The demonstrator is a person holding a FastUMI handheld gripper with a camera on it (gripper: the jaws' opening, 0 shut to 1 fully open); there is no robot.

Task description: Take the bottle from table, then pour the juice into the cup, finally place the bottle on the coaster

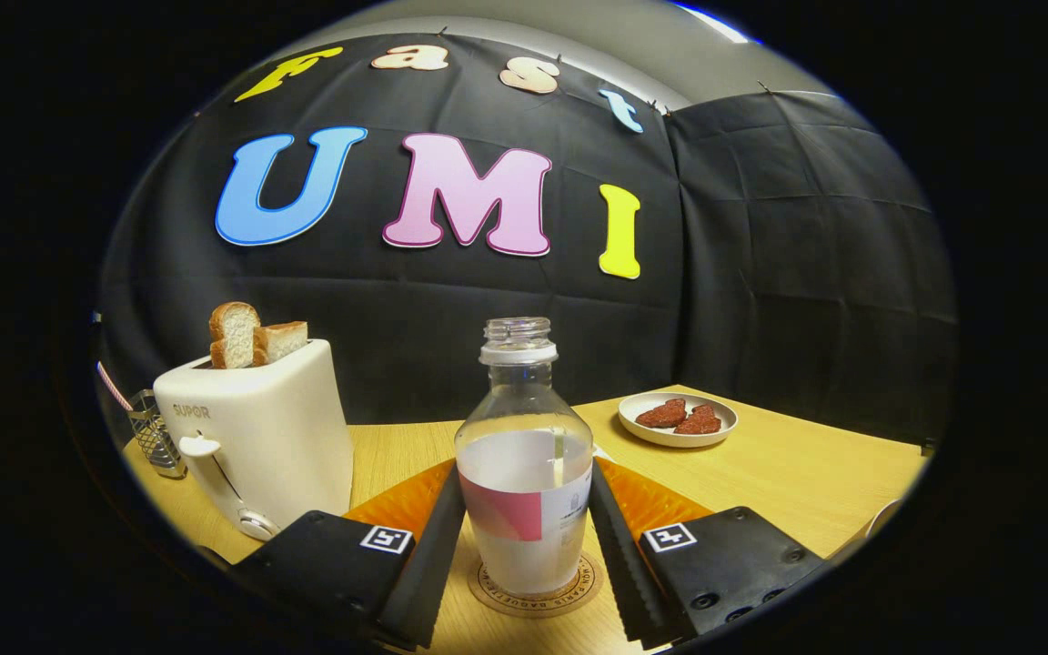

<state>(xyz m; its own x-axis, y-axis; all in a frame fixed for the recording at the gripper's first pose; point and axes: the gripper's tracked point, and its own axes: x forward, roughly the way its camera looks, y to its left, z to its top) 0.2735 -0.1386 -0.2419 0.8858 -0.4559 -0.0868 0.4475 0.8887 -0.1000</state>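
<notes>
table (788, 473): light wood top running back to the black cloth wall; bare stretch to the right of the fingers, its far edge meeting the wall behind the plate.
toaster (260, 437): white, on the left beyond the left finger, two bread slices (251, 335) standing up out of its slots; close beside the gripper's left side.
bottle (524, 455): clear, uncapped, upright, partly filled with pale juice, standing on the round coaster (538, 591) between the fingers.
gripper (526, 537): level, pointing at the wall; fingers flank the bottle's lower body and touch or nearly touch its sides; i cannot tell whether they press.
plate (677, 420): small, white, with reddish-brown pieces, well apart to the right rear.
wire holder (156, 441): at the table's left edge, behind the toaster.
</notes>
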